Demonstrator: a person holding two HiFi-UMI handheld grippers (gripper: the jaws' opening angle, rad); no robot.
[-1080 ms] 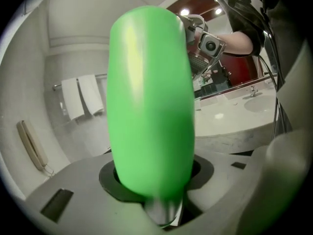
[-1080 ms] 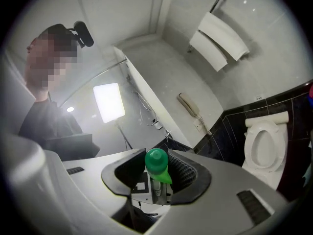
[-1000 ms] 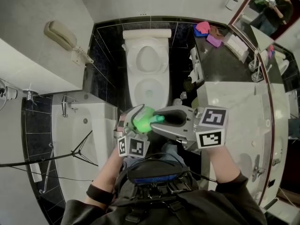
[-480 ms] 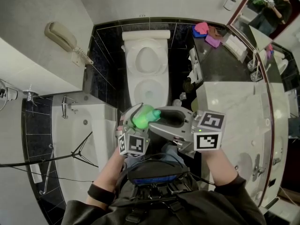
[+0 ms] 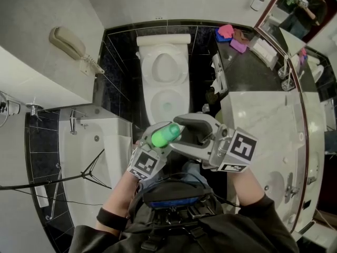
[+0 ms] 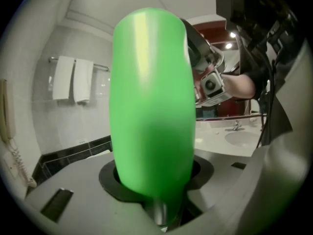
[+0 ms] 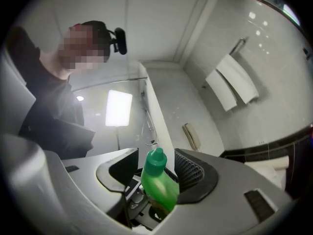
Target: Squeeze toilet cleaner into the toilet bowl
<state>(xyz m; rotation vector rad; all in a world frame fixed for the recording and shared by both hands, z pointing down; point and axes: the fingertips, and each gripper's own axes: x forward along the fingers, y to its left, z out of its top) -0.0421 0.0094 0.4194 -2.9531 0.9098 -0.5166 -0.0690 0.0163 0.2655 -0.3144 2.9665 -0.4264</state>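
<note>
1. Bathtub (image 5: 79,157): white, lower left of the head view, cut off by the frame's dark edge.
2. Table (image 5: 258,115): pale marble, right side; its far end curves out of frame.
3. Toilet (image 5: 150,101): upper centre, lid raised, bowl open; the front rim is hidden behind the tongs.
4. Right tongs (image 5: 179,133): centre, pointing left. The jaws have just been opening and now stand apart on either side of the bottle's cap end, with a gap on each side.
5. Left tongs (image 5: 156,139): centre left, clamped on the bottle's body. In the left gripper view the bottle covers most of the jaws.
6. Bottle (image 5: 164,136): green, held in the air below the toilet in the frame, cap (image 7: 156,158) toward the right tongs. Base hidden, no label legible.
7. Phone (image 5: 67,40): wall-mounted, upper left.
8. Towels (image 6: 73,80): two, hung on a rail, left of the left gripper view.
</note>
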